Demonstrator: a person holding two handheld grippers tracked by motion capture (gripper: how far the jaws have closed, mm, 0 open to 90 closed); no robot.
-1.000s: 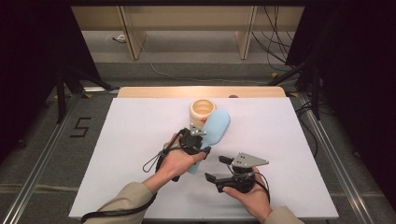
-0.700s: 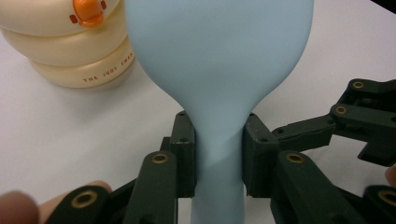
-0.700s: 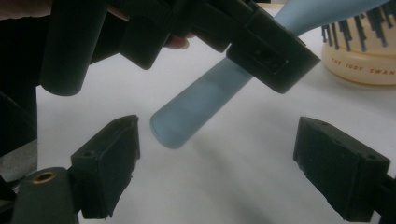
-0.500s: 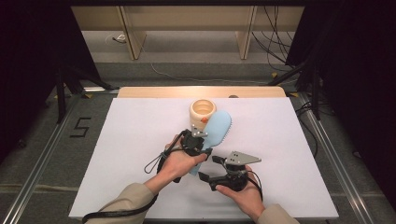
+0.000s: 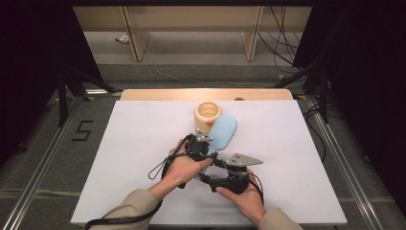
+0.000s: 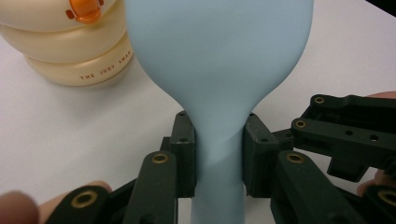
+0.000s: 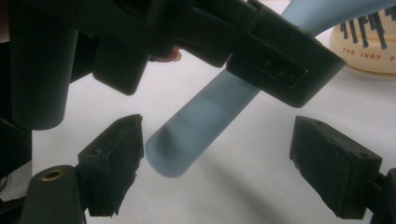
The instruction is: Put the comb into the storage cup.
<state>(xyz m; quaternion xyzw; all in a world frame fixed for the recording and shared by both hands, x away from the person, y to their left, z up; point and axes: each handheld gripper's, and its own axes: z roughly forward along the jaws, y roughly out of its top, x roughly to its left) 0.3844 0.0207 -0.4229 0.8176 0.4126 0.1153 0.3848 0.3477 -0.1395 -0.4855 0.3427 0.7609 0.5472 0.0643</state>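
On the white-topped desk [image 5: 143, 143] a pale blue plastic hairbrush [image 5: 224, 133] lies with its long axis running from about one o'clock, where the oval bristled head leans beside a cream ribbed cup with an orange mark [image 5: 207, 115], down to about seven o'clock, where the rounded butt of the handle points toward the person. The brush is lifted at the handle end rather than lying flat, and the head touches or nearly touches the cup; which of the two cannot be told.

The left gripper [image 5: 200, 146] comes in from seven o'clock, forearm angled up the desk, and its fingers [image 6: 184, 154] are closed in on the narrow neck of the handle just below the head, pressing both flanks, so the brush is gripped there.

The right gripper [image 5: 210, 172] sits at five o'clock of the left one, close beside it, and points across toward nine o'clock at the free handle end. In the right gripper view its fingers [image 7: 114, 158] stand wide apart and have just been closing a little; the handle tip [image 7: 173, 154] hangs between them, nearer the left-hand pad, touching neither. The right hand is therefore the nearer one to the loose end, and the coming move likely turns on this: the handle crosses the gap at a slant, so the fingers would probably need to centre on it before pinching.
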